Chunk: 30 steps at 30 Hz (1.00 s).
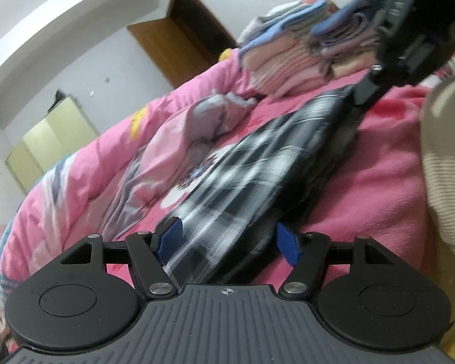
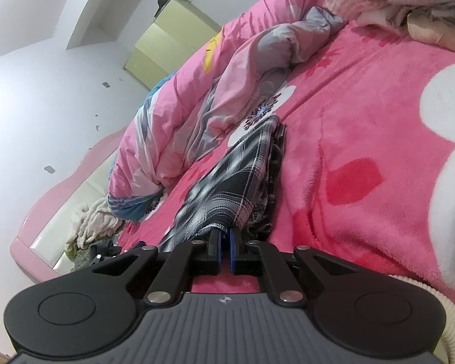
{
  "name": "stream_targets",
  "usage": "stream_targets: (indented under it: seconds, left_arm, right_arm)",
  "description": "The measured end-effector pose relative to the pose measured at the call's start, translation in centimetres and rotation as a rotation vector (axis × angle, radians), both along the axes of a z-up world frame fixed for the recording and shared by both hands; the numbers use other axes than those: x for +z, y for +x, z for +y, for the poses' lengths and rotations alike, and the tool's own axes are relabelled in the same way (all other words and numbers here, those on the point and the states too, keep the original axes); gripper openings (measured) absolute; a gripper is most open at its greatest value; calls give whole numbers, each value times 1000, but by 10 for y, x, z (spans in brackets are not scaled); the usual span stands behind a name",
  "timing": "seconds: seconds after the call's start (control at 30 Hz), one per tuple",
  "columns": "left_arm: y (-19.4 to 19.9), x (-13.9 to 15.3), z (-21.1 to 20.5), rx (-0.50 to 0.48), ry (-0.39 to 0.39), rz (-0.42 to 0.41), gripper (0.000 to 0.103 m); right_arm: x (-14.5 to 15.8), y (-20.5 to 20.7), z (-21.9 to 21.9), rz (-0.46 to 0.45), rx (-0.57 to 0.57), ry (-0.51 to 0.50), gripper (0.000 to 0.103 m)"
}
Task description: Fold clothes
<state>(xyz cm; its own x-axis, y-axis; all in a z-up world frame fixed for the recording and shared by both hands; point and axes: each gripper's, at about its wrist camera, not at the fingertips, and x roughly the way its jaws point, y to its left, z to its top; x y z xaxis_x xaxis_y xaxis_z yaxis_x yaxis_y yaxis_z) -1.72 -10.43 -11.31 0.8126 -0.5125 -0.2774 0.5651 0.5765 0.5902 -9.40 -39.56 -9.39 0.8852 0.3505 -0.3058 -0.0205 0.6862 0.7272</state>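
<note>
A black-and-white plaid garment lies folded into a long strip on the pink blanket. My left gripper is open, its blue pads standing on either side of the strip's near end; I see no squeeze on the cloth. At the strip's far end my right gripper pinches it. In the right wrist view the right gripper is shut on the edge of the plaid garment, which runs away from it across the blanket.
A rumpled pink and grey quilt lies along the bed's left side. A stack of folded clothes sits at the far end. A cream ribbed sleeve fills the right edge. A wooden door and yellow cabinet stand behind.
</note>
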Motion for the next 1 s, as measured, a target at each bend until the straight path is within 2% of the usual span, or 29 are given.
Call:
stream_targets:
  seconds: [0.3, 0.47, 0.57, 0.8, 1.0]
  left_arm:
    - [21, 0, -10, 61, -31, 9, 67]
    - [2, 5, 10, 37, 4, -14, 67]
    - [-3, 9, 25, 57, -4, 0, 68]
    - [24, 2, 26, 165, -48, 52, 68]
    - [13, 5, 34, 159, -21, 41, 68]
  right_arm:
    - [1, 2, 1, 7, -4, -13, 5]
    - [1, 2, 3, 6, -7, -11, 5]
    - [0, 2, 3, 6, -7, -7, 5]
    - [1, 2, 3, 14, -8, -14, 5]
    - [2, 1, 3, 15, -13, -19, 5]
